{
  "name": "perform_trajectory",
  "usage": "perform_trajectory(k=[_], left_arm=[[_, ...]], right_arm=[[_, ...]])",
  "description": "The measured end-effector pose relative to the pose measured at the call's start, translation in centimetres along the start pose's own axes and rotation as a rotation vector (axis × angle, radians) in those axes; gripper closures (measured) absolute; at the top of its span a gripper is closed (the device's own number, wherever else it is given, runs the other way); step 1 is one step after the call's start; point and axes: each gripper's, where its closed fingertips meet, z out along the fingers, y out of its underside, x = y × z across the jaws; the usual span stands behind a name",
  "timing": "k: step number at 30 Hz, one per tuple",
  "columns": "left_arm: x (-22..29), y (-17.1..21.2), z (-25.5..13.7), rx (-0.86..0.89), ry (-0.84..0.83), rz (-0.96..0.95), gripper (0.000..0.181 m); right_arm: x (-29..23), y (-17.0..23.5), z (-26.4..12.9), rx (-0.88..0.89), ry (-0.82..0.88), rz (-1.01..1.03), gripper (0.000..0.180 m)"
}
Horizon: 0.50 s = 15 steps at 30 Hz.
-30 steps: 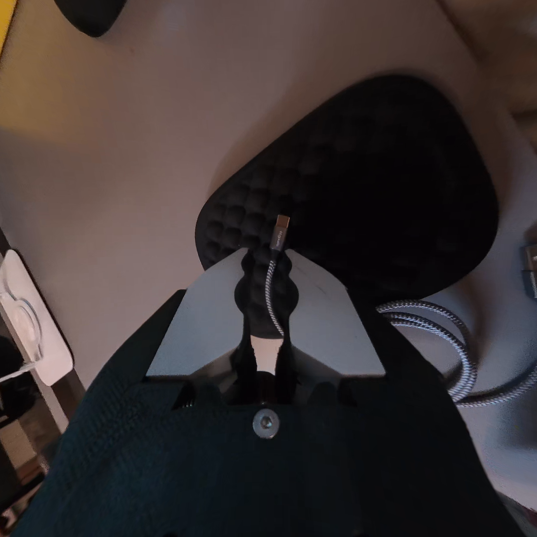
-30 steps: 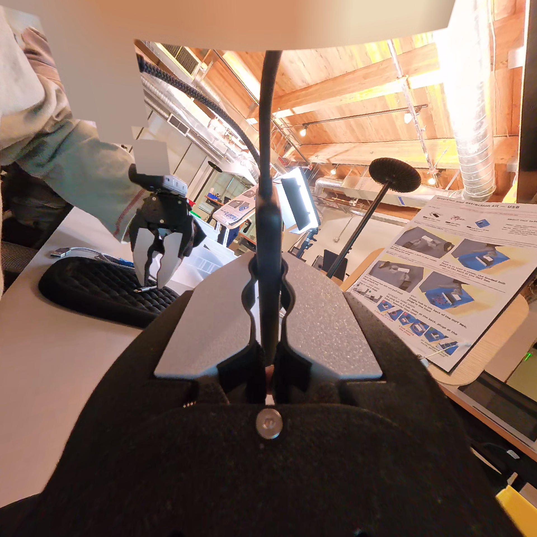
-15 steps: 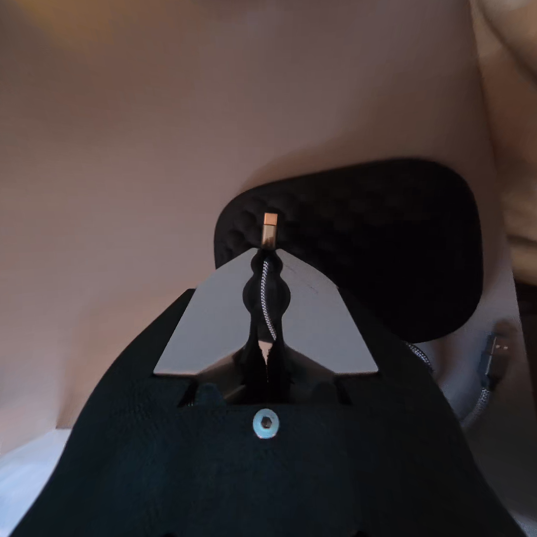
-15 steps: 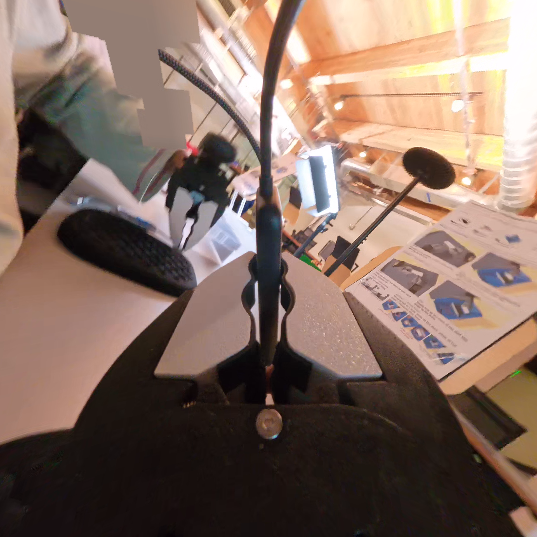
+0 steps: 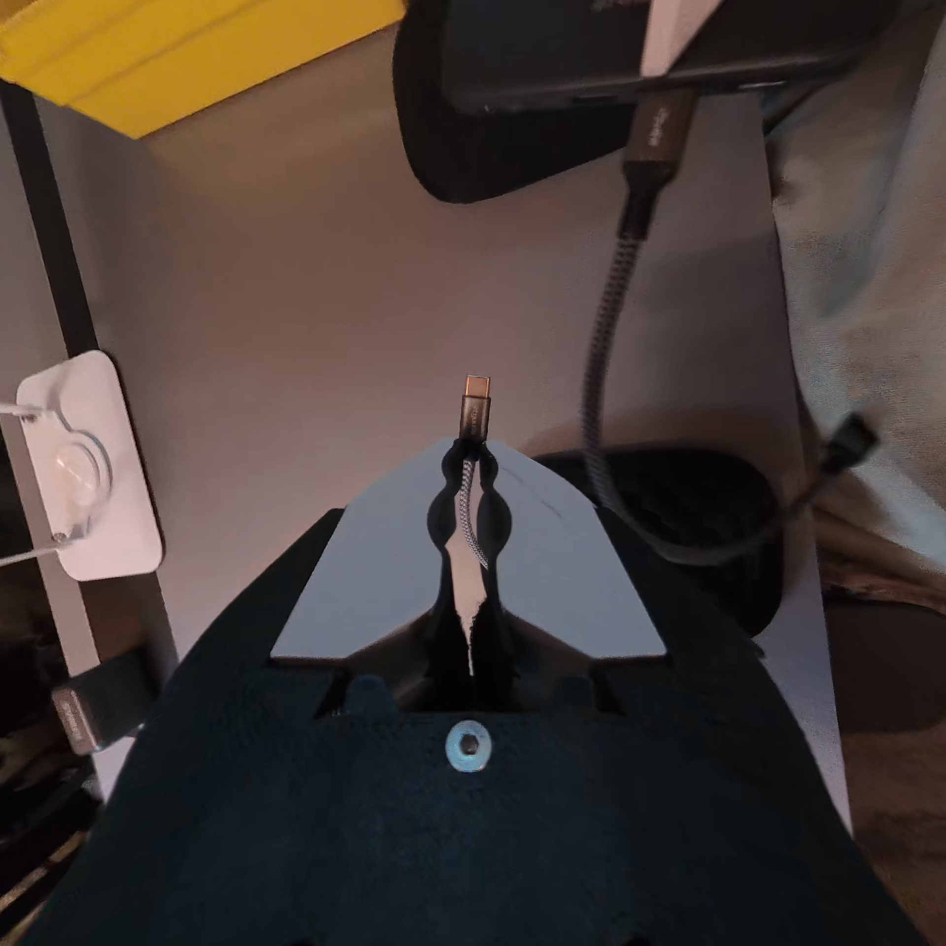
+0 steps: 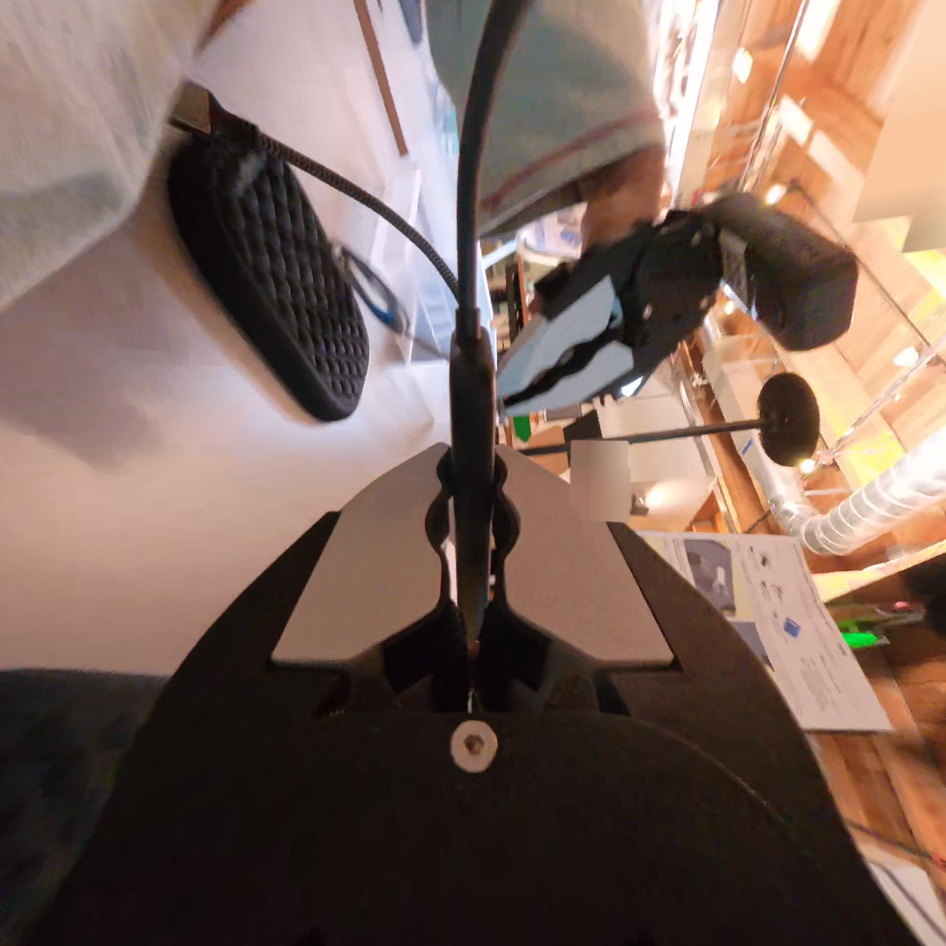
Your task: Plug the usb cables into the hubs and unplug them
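Here, left gripper (image 5: 470, 450) pinching USB-C plug (image 5: 476, 407), right gripper (image 6: 471, 455) clamping hub (image 6: 472, 491)

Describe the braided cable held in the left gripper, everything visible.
The braided cable has a grey-and-white woven sheath ending in a dark metallic USB-C plug with a bare metal tip. The left gripper is shut on it just behind the plug, which sticks out past the fingertips, pointing forward over the pale desk, plugged into nothing. The cord runs back between the fingers and out of sight.

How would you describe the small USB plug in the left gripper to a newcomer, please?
Find the pale table in the left wrist view. Above it, the left gripper's grey jaws pinch a braided cable; the plug pokes out from their tips, bare and unplugged, unlike the larger connector seated in the dark hub.
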Motion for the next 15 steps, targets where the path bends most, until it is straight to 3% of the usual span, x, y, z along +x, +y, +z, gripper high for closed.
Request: perform_trajectory(k=[1, 4, 11, 15], left_arm=[[0.0, -0.4, 0.3, -0.016, 0.014, 0.005, 0.174], [-0.5, -0.3, 1.2, -0.059, 0.027, 0.008, 0.174], [-1.2, 2.5, 1.9, -0.011, -0.045, -0.105, 0.175], [0.3, 3.0, 3.1, 0.013, -0.032, -0.124, 0.174]], right_arm=[[0.1, -0.5, 0.0, 0.047, 0.000, 0.034, 0.168], [-1.0, -0.1, 0.8, 0.067, -0.028, 0.058, 0.167], [-6.9, 2.4, 5.8, -0.105, -0.224, -0.175, 0.168], [-7.9, 3.0, 6.2, -0.104, -0.253, -0.151, 0.167]])
